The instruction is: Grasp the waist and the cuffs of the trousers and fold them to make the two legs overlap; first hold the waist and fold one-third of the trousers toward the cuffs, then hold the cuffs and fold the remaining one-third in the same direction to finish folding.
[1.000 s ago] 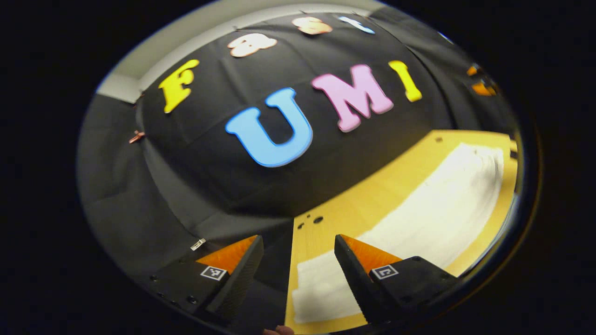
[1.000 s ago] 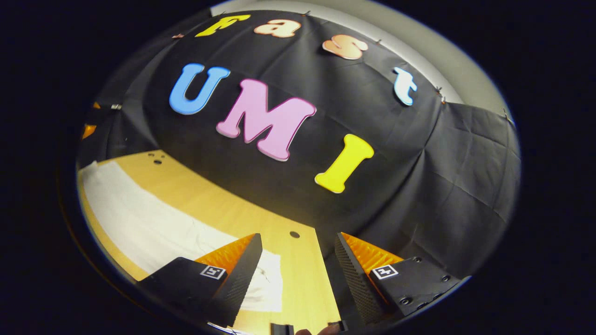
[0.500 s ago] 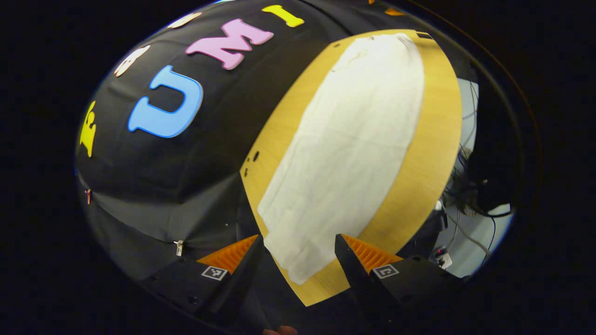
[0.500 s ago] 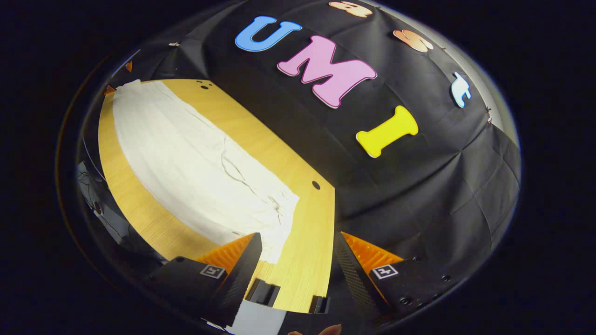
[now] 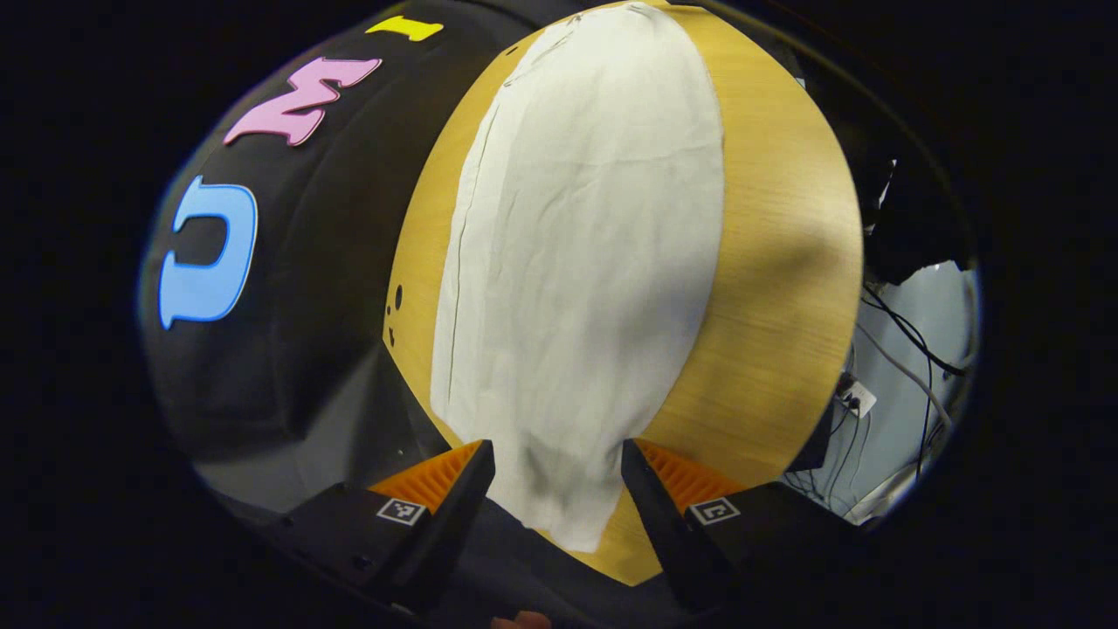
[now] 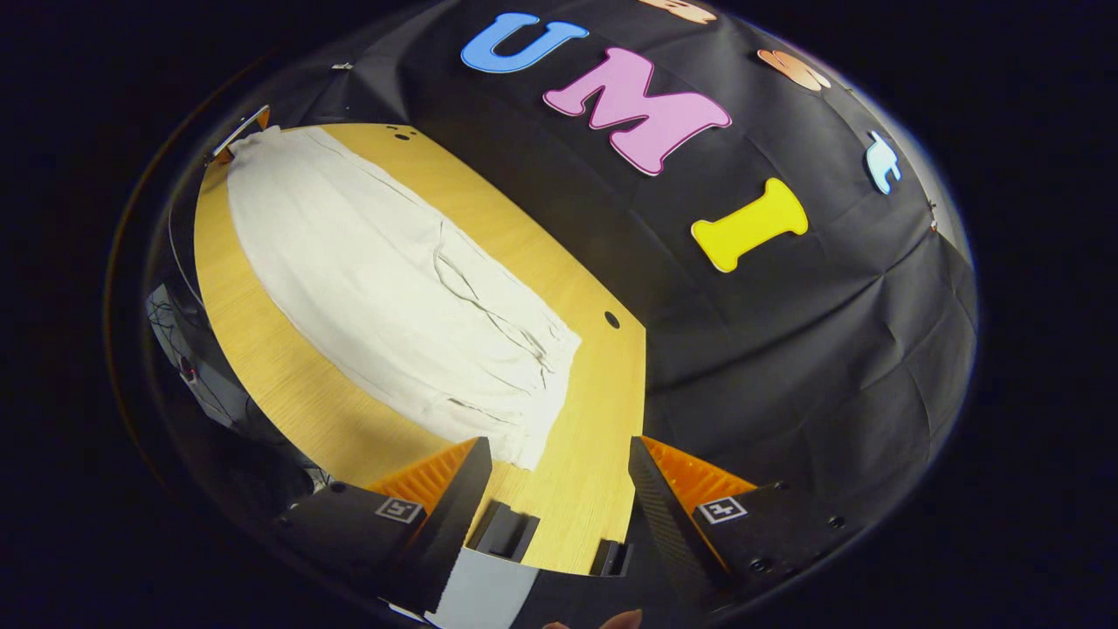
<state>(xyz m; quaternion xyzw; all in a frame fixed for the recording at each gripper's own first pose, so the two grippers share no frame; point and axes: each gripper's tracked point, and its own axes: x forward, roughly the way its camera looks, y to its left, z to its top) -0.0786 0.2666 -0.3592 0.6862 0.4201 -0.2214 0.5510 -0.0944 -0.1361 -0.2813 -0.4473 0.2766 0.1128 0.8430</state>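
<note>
A lab-like recording booth: black cloth (image 6: 786,367) walls off a bare wooden surface (image 5: 777,288), and loose cables (image 5: 900,349) hang beside it over a pale floor (image 5: 926,411).

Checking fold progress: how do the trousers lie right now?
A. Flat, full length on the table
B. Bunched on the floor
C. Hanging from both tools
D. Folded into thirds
A: the trousers stretch lengthwise on the wooden table, with both tools open and nothing gripped.
</note>
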